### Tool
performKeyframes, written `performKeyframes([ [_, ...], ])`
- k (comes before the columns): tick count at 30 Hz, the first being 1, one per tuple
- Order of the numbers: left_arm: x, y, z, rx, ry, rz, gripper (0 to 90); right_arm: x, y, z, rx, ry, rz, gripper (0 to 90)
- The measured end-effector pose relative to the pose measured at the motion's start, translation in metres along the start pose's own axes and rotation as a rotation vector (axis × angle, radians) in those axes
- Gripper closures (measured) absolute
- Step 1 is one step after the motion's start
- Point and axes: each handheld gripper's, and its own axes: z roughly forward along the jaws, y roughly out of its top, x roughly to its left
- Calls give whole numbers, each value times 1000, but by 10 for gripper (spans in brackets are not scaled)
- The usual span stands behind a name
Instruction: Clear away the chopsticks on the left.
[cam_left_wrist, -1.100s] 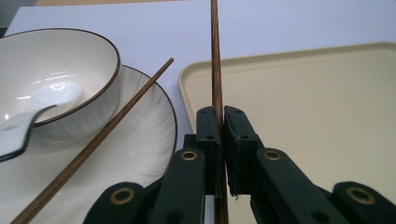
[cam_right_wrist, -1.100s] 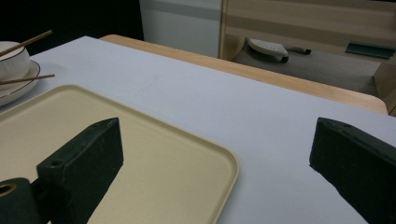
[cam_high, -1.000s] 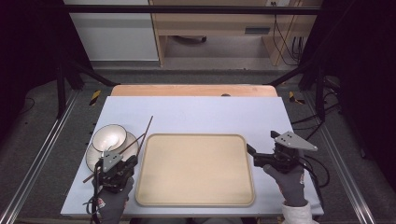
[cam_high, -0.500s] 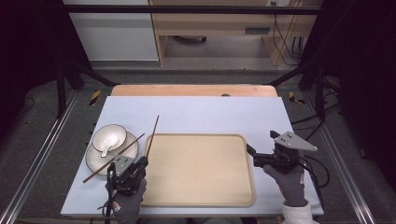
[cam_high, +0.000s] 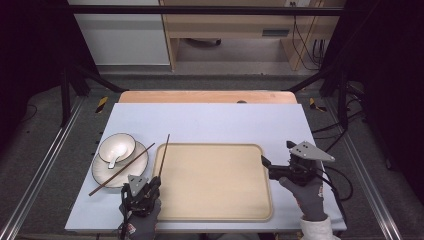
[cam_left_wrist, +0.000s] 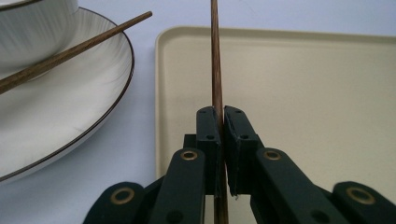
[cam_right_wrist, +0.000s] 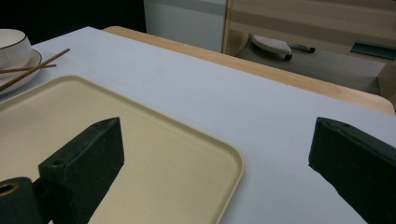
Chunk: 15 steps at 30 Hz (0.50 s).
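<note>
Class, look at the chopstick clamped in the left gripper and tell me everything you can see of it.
The chopstick is a thin, straight, dark brown stick that looks like wood with fine grain. The left gripper has its jaws shut on it near the lower end, with a short stub passing down between them. In the high view it points away from the person, along the left edge of the beige tray. Its far tip touches nothing visible. A second chopstick lies apart on the plate.
</note>
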Motion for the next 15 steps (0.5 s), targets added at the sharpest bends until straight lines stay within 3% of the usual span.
performKeyframes([
  [15,1,-11,12,78,15,3,851,2,-1,3,15,-2,-16,32],
])
